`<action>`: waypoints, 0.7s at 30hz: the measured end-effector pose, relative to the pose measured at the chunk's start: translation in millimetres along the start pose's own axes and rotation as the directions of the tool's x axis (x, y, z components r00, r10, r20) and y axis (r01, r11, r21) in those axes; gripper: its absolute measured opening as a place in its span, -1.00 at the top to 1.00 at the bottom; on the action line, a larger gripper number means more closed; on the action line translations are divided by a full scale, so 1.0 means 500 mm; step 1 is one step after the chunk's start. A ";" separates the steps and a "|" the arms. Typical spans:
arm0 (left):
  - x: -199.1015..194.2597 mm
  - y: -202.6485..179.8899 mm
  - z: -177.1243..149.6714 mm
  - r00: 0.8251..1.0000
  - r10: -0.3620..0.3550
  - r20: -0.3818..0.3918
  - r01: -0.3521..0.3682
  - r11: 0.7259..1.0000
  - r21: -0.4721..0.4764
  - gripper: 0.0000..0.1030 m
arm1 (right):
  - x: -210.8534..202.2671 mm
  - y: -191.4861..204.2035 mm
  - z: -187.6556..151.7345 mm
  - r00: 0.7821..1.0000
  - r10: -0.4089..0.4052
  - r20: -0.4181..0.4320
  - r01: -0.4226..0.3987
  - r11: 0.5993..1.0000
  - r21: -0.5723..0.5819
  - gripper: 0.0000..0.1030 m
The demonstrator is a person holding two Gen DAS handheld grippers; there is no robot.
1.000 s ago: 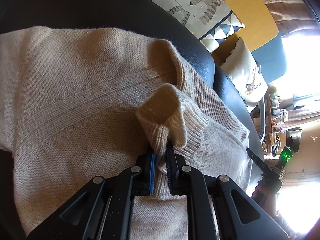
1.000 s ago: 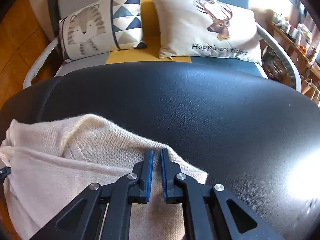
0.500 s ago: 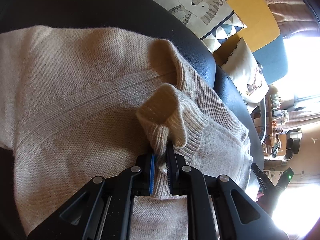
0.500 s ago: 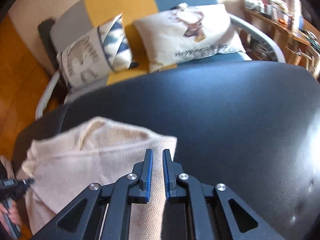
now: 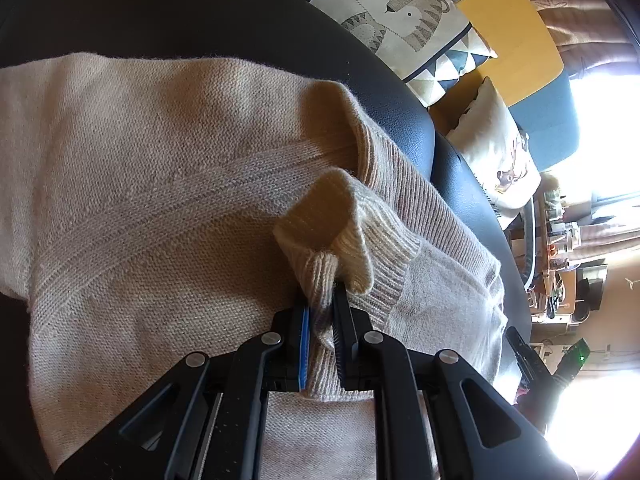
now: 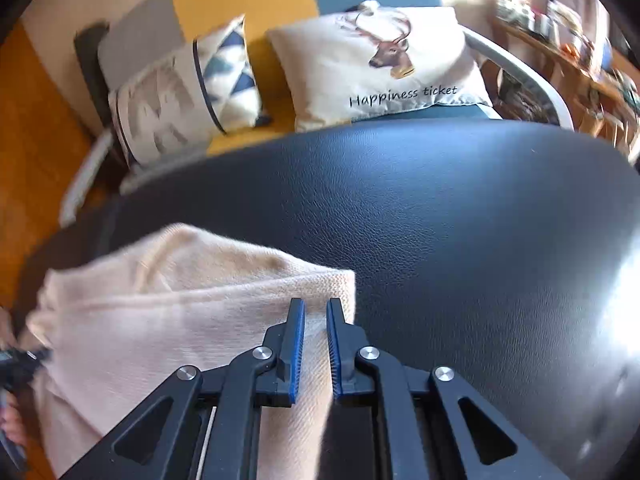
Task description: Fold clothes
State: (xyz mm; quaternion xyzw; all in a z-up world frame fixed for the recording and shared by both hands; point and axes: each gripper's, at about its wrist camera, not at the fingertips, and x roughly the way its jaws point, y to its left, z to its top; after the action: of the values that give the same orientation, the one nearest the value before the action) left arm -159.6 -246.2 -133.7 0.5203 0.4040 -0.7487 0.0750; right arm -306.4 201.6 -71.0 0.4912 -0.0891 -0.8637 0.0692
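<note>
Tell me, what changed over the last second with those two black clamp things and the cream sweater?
The right tool swung sideways along the cream knitted sweater toward its corner on the black leather seat; its jaws are opening, with no fabric pinched between them. The left tool stayed put, clamped on the sweater's ribbed cuff. The sweater itself hardly shifted.

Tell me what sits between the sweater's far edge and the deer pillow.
Only bare black leather surface lies between the sweater and deer pillow, seen in the right wrist view.

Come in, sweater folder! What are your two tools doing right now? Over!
Left tool shut on sweater cuff. Right tool opening over sweater's corner, nothing pinched. Black cushion bare ahead.
</note>
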 end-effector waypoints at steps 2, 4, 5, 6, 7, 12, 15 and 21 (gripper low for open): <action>-0.001 0.000 0.000 1.000 0.000 0.001 0.000 1.000 -0.003 0.76 | 0.013 -0.002 0.002 1.000 -0.007 -0.012 0.007 1.000 0.003 0.80; -0.002 0.000 0.000 1.000 0.001 -0.001 -0.001 1.000 0.000 0.76 | 0.032 -0.005 0.004 0.999 -0.022 -0.032 0.022 1.000 0.000 0.80; -0.003 0.000 -0.001 1.000 0.002 -0.002 -0.002 1.000 0.002 0.76 | 0.041 -0.006 0.005 0.999 -0.029 -0.042 0.029 1.000 -0.001 0.81; -0.004 0.000 -0.001 1.000 0.003 -0.002 -0.003 1.000 0.003 0.76 | 0.041 -0.014 0.005 0.999 -0.025 -0.038 0.026 0.999 0.029 0.81; -0.004 0.001 0.000 1.000 0.002 -0.003 -0.002 1.000 0.003 0.76 | 0.034 -0.019 0.003 0.999 -0.024 -0.034 0.026 0.998 0.061 0.81; -0.004 0.007 -0.002 1.000 -0.006 -0.001 0.006 1.000 -0.019 0.76 | -0.057 -0.036 -0.051 1.000 0.016 0.015 -0.019 0.982 0.186 0.80; -0.005 0.009 -0.004 1.000 -0.007 0.001 0.007 1.000 -0.025 0.76 | -0.101 -0.030 -0.093 0.998 0.056 0.004 -0.056 0.979 0.197 0.80; -0.009 0.011 -0.001 1.000 0.005 0.004 -0.005 1.000 -0.014 0.76 | -0.098 -0.003 -0.159 0.992 0.102 -0.075 -0.095 0.991 0.098 0.80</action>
State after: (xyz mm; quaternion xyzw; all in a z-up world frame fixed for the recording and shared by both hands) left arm -154.4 -251.1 -133.1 0.5192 0.4078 -0.7467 0.0810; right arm -213.4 206.4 -70.2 0.5230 -0.1508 -0.8338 0.0920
